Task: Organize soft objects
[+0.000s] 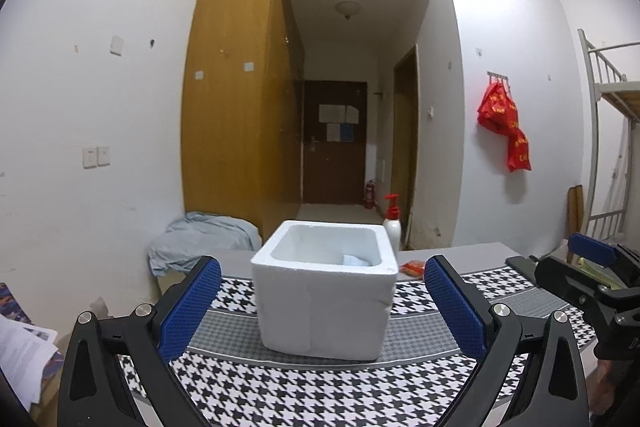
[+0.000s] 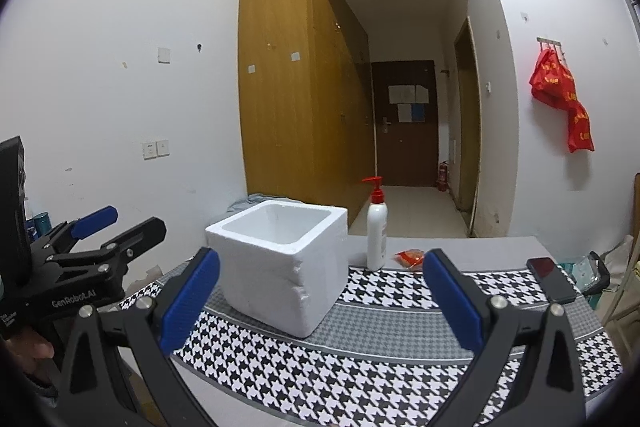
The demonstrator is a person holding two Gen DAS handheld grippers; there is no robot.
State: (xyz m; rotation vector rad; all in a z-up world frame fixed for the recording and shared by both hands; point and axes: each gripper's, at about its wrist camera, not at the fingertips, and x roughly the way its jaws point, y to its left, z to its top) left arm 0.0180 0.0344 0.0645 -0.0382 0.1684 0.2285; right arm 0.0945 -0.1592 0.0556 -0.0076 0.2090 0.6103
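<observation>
A white foam box point(image 1: 325, 291) stands on the houndstooth mat point(image 1: 320, 387); a pale blue soft item point(image 1: 354, 260) lies inside it at the right. The box also shows in the right wrist view point(image 2: 280, 263). My left gripper point(image 1: 322, 307) is open and empty, its blue pads either side of the box, just in front of it. My right gripper point(image 2: 320, 299) is open and empty, in front of the box and to its right. A small red-orange packet point(image 1: 412, 267) lies on the table behind the box, also in the right wrist view point(image 2: 410, 257).
A white pump bottle with a red top point(image 2: 377, 227) stands behind the box. A dark phone point(image 2: 550, 279) lies at the mat's right edge. A grey-blue cloth point(image 1: 200, 239) is heaped beyond the table's far left. Papers point(image 1: 20, 347) lie at the left.
</observation>
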